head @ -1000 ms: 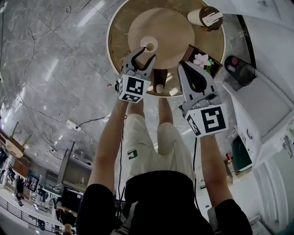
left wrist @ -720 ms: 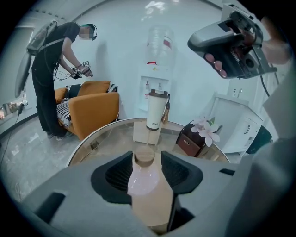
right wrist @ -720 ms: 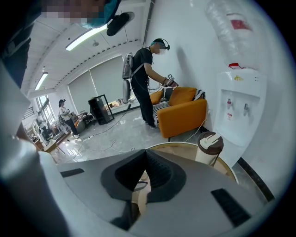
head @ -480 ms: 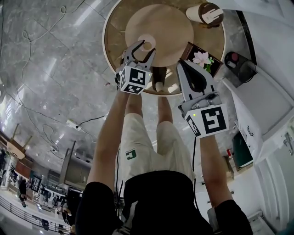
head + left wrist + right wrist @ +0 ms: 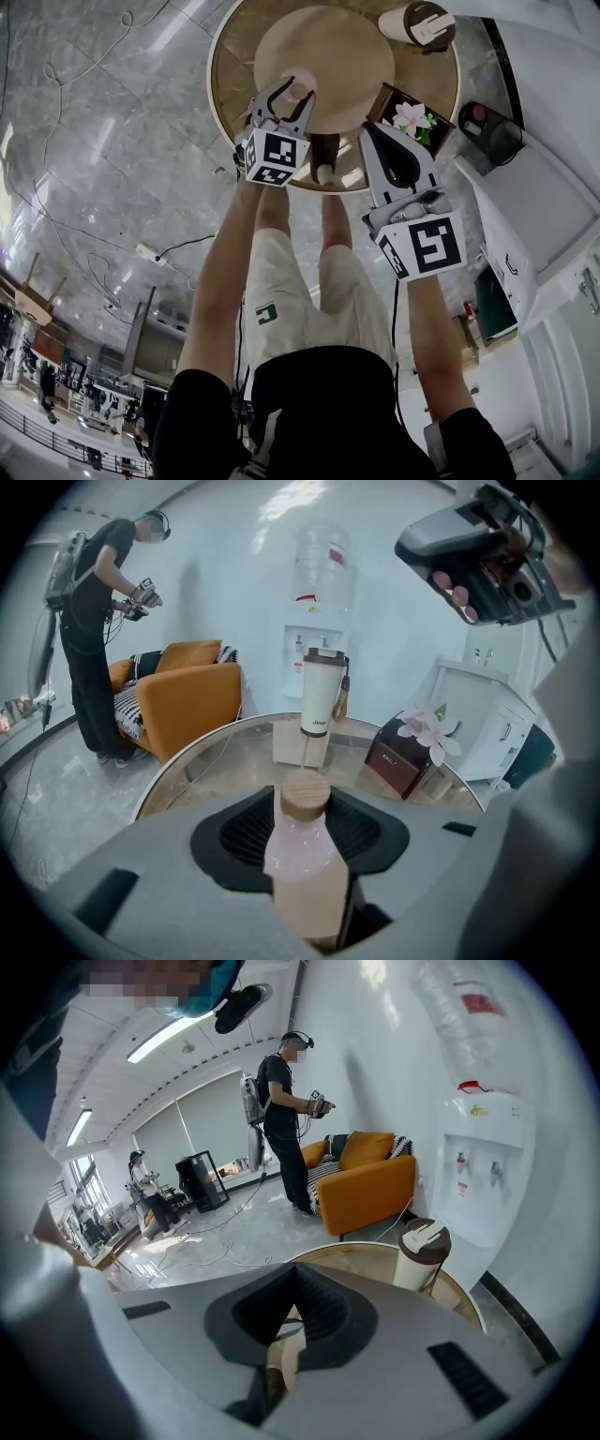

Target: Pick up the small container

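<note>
The small container is a pale pink bottle (image 5: pixel 302 850) with a round wooden cap (image 5: pixel 306 794). It stands on the round glass-topped table (image 5: pixel 234 84) and also shows in the head view (image 5: pixel 302 81). My left gripper (image 5: pixel 294 92) reaches over the table's near edge with the bottle between its jaws, which are closing; I see no pad pressing on the bottle. In the left gripper view the dark pads flank the bottle, and the left gripper (image 5: pixel 302 808) hides its base. My right gripper (image 5: pixel 373 133) hangs over the table's near right edge, shut and empty, as the right gripper view (image 5: pixel 295 1274) also shows.
A tall cream tumbler (image 5: pixel 417 26) with a brown lid stands at the table's far side. A dark box with a pink flower (image 5: pixel 410 118) sits at the right edge. A person's feet (image 5: pixel 325 161) show under the glass. An orange sofa (image 5: pixel 183 691), a water dispenser (image 5: pixel 319 621) and a standing person (image 5: pixel 94 621) lie beyond.
The left gripper has moved forward over the table, so the bottle now sits between its jaws rather than at their tips. The right gripper has stayed put.
</note>
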Demonstrator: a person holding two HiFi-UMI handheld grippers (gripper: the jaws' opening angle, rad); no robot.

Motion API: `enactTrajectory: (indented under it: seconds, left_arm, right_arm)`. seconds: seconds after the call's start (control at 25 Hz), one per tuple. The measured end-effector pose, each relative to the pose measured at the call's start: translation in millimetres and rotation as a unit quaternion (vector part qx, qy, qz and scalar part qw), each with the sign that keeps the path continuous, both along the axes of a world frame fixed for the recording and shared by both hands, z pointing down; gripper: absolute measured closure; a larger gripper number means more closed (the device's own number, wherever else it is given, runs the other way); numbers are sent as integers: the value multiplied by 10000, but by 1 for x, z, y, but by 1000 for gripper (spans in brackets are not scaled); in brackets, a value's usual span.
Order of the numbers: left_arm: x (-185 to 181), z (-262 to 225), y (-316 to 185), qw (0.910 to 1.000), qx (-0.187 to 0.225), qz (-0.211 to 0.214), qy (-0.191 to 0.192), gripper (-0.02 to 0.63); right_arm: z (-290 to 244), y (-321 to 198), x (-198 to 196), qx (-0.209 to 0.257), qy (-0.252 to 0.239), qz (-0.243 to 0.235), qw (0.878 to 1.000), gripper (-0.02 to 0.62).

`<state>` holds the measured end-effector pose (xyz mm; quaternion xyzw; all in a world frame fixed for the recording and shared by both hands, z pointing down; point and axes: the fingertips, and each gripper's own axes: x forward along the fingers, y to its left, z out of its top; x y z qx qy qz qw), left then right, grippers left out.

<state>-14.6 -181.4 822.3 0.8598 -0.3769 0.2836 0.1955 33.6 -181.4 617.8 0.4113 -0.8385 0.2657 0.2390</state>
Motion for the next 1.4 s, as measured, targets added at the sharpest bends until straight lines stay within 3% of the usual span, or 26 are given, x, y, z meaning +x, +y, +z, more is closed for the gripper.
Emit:
enactTrajectory:
  seconds: [0.16, 0.8, 1.4]
  left_arm:
    - [2, -1, 1, 10000, 54, 55, -54, 462]
    - [4, -9, 5, 9999, 115, 106, -8, 464]
    - [4, -120, 5, 9975, 481, -305, 423, 463]
  right_arm:
    - [0, 1, 0, -18, -14, 8, 10000, 592]
    - [-4, 3, 9, -12, -28, 55, 10000, 592]
    - [-79, 9, 15, 341, -31, -145, 9993, 592]
